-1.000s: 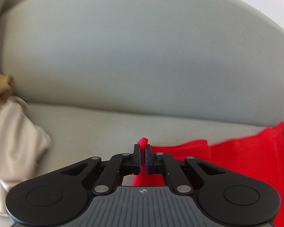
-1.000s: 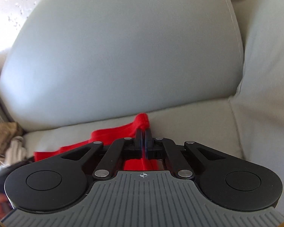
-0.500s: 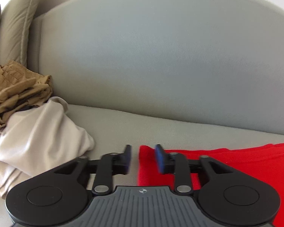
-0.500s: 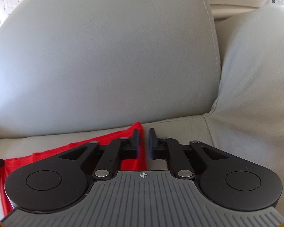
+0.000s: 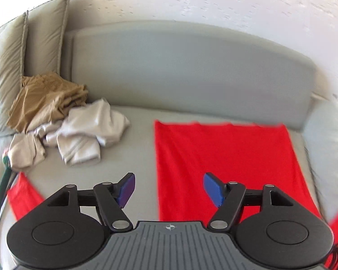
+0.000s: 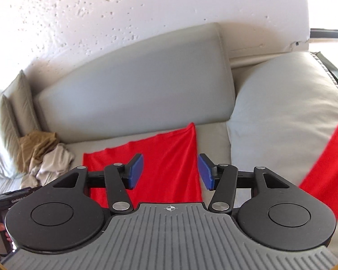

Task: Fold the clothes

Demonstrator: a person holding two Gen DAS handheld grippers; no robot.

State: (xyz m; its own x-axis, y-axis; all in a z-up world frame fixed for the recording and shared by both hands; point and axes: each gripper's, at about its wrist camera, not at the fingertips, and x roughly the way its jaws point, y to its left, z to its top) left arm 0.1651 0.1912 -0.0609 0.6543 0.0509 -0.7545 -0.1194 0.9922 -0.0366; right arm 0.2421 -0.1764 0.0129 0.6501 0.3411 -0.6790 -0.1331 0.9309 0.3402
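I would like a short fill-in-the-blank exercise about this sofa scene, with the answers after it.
1. The cloth spread flat on the sofa seat is coloured ____.
2. The jaws of the left gripper and the right gripper stand ____, with nothing held.
3. In the left wrist view, the crumpled clothes lie to the ____ of the flat cloth.

Answers: red; open; left

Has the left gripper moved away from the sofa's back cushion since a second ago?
Yes. The left gripper has pulled up and back: the back cushion now looks smaller and farther. Its jaws have just opened, letting go of the red garment.
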